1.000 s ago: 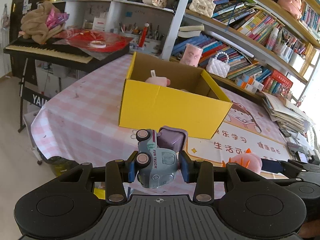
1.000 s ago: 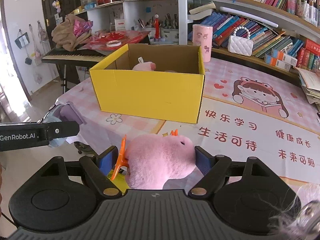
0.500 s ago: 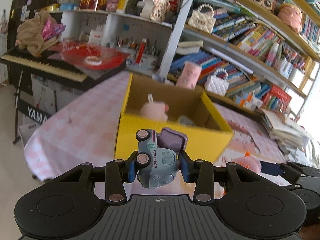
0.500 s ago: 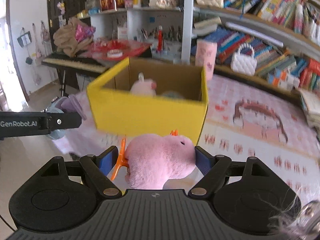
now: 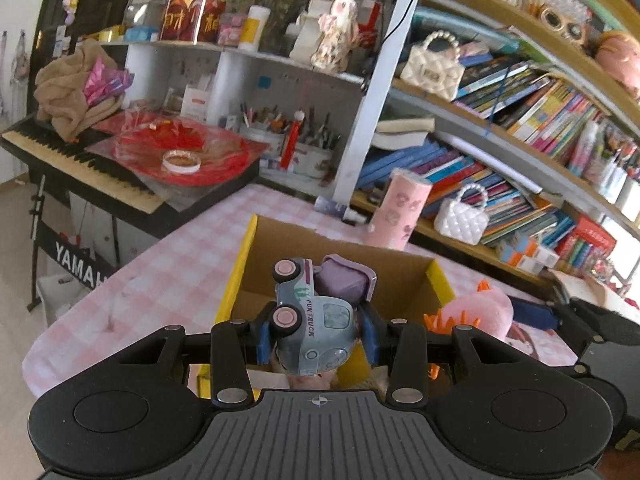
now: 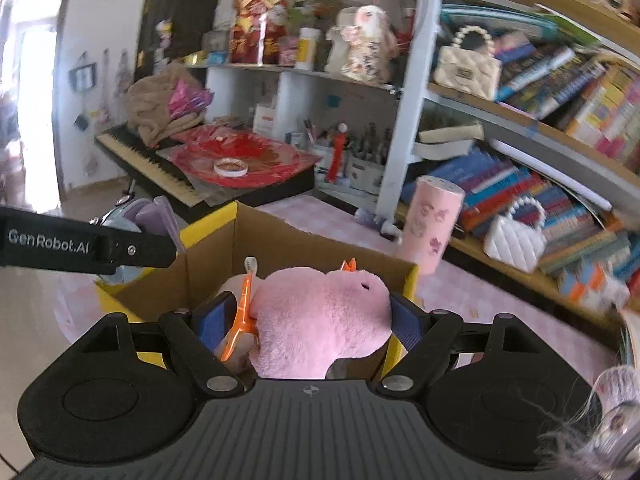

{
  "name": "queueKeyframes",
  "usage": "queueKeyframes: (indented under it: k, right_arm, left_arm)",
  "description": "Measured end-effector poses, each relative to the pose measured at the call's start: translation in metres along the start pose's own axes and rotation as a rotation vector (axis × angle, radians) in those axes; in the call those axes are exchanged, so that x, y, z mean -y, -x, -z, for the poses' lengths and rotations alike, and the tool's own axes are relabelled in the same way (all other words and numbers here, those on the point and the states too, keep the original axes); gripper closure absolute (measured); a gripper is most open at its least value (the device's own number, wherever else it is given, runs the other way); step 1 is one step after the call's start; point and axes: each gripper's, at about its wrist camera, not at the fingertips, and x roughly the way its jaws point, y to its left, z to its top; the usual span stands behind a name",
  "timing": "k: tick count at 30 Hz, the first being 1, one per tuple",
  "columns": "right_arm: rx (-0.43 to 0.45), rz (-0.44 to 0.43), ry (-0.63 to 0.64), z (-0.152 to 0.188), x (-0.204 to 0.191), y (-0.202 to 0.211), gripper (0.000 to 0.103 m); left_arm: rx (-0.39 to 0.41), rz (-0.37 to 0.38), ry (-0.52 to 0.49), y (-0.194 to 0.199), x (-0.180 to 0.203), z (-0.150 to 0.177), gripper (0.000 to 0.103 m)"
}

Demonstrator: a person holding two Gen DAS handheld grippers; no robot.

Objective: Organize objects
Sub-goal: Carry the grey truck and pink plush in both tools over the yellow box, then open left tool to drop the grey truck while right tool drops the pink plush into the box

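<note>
My left gripper is shut on a grey-blue toy truck with a purple bin, held over the open yellow cardboard box. My right gripper is shut on a pink plush toy with orange fins, held over the same box near its right side. The plush also shows in the left wrist view, and the left gripper with the truck shows in the right wrist view. Another pink plush in the box is mostly hidden under the held toys.
The box stands on a pink checked tablecloth. A pink cylinder cup stands behind the box. Bookshelves with white handbags line the back right. A keyboard piano with red wrapping stands at the back left.
Both grippers have risen and moved forward with their toys, from in front of the box's near wall to above its open top.
</note>
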Motion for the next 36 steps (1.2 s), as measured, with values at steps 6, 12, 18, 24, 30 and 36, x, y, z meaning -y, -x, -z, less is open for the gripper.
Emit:
queueKeyframes:
  k: [6, 12, 18, 24, 30, 36]
  right_arm:
    - [-0.051, -0.082, 0.061, 0.002, 0.009, -0.044, 0.023]
    - [-0.147, -0.177, 0.087, 0.011, 0.011, -0.075, 0.023]
    - [-0.213, -0.238, 0.057, 0.011, 0.014, -0.087, 0.022]
    - [-0.300, -0.297, 0.031, 0.007, 0.016, -0.094, 0.018]
    - [-0.272, -0.240, 0.030, 0.010, 0.013, -0.084, 0.013]
    - [-0.176, -0.189, -0.012, 0.010, 0.015, -0.049, 0.012]
  left_arm:
    - [-0.063, -0.033, 0.002, -0.032, 0.002, 0.004, 0.063]
    - [-0.108, -0.054, 0.001, -0.052, 0.002, 0.006, 0.063]
    - [-0.164, -0.059, -0.014, -0.067, 0.006, 0.012, 0.063]
    - [-0.173, -0.071, -0.042, -0.073, 0.009, 0.016, 0.063]
    - [-0.140, -0.055, -0.056, -0.062, 0.013, 0.014, 0.049]
    - [-0.002, -0.003, -0.096, -0.025, 0.024, 0.002, 0.034]
